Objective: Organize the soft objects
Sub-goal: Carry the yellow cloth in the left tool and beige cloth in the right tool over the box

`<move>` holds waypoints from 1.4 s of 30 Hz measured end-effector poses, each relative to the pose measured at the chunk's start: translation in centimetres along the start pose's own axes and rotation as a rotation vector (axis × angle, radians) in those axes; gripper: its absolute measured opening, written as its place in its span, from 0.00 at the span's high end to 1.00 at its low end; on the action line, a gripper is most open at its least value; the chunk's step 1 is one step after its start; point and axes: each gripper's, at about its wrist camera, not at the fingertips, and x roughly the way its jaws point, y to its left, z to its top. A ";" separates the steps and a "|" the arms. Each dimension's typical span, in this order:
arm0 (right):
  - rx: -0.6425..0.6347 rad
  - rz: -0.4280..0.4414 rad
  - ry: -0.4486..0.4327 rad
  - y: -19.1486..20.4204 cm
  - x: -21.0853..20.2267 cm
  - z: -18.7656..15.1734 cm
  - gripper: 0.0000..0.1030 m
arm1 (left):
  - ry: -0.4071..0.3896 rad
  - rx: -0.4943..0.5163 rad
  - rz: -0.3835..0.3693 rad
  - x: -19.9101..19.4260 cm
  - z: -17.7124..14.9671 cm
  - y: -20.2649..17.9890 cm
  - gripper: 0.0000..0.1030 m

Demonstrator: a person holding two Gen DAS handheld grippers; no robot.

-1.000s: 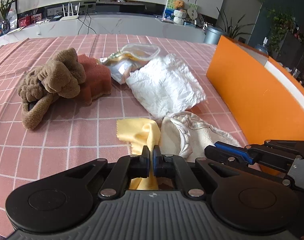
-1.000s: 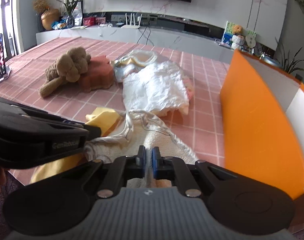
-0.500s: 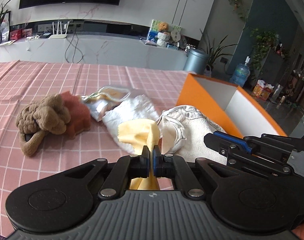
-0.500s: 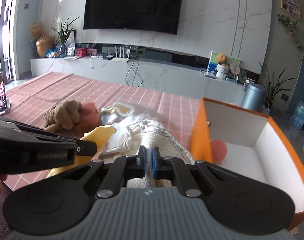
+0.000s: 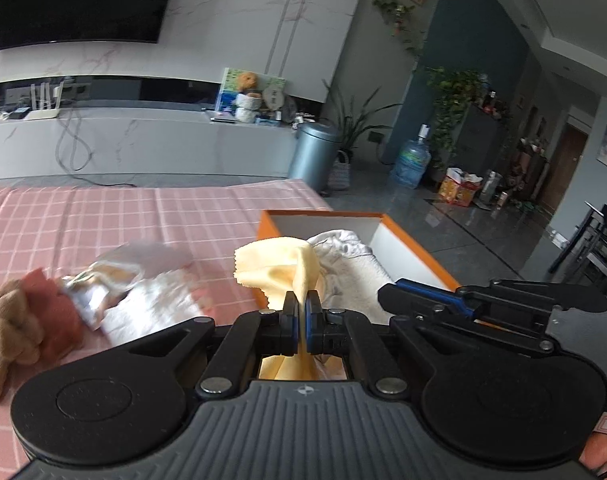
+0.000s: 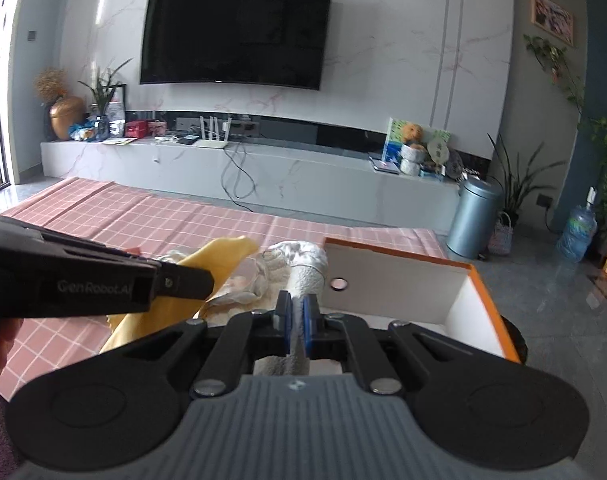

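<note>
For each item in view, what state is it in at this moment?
Left tongs: shut on the yellow cloth.
Right tongs: shut on the white towel.
Yellow cloth: lifted, hanging from the left tongs.
White towel: lifted, bunched.
Orange box: open, white inside, something small and pink in it.
Brown plush toy: lying on the tablecloth.
Red sponge: on the tablecloth beside the toy.

Each wrist fisheye looks forward and slightly down along its own fingers, close above the pink checked tablecloth (image 5: 103, 216); both share the orange box (image 6: 475, 276) and the TV wall (image 6: 383, 60).
</note>
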 end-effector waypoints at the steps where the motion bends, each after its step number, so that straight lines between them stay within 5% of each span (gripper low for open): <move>1: 0.001 -0.009 0.006 -0.6 0.0 0.2 0.97 | 0.003 0.013 -0.012 0.5 0.3 -0.4 0.97; 22: -0.052 -0.110 0.174 -9.8 5.8 0.9 0.97 | 0.151 0.218 -0.156 11.7 3.1 -4.9 0.97; 42: -0.267 -0.051 0.352 -9.8 13.4 -1.1 0.97 | 0.353 0.488 -0.091 18.5 1.1 -6.0 0.97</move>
